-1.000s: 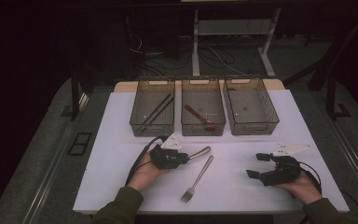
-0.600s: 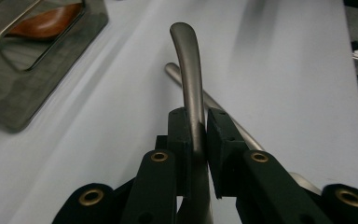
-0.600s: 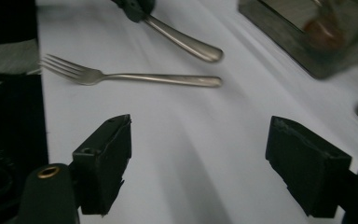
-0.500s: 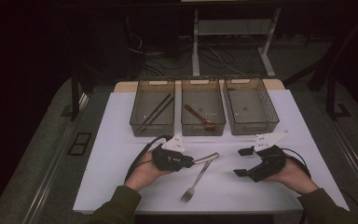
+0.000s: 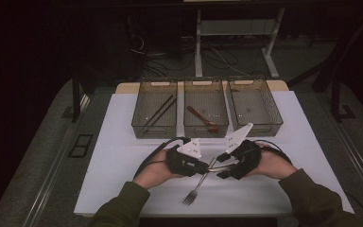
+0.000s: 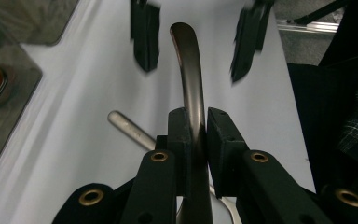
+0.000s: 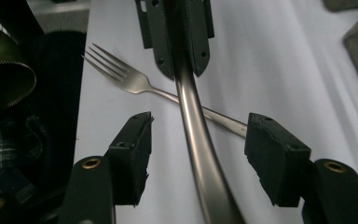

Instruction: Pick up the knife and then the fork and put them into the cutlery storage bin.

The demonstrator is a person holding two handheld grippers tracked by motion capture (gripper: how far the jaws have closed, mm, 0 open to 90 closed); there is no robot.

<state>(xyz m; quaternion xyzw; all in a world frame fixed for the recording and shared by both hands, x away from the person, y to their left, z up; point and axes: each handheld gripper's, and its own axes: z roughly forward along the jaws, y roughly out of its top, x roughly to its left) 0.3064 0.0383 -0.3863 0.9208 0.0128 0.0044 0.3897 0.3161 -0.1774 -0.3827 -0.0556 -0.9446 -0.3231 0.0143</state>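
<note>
- Metal utensil handle is pinched in the left gripper, lifted over the white table, long axis running straight across toward the right gripper.
- Right gripper's jaws have just been closing; they straddle the handle, pads not touching yet.
- Looks smooth, dark, slightly curved, shiny.
- Fork lies underneath, crossing it.

No readable text, label, brand, number or sign anywhere in views.

Curved metal handle, clamped, lifted level
</note>
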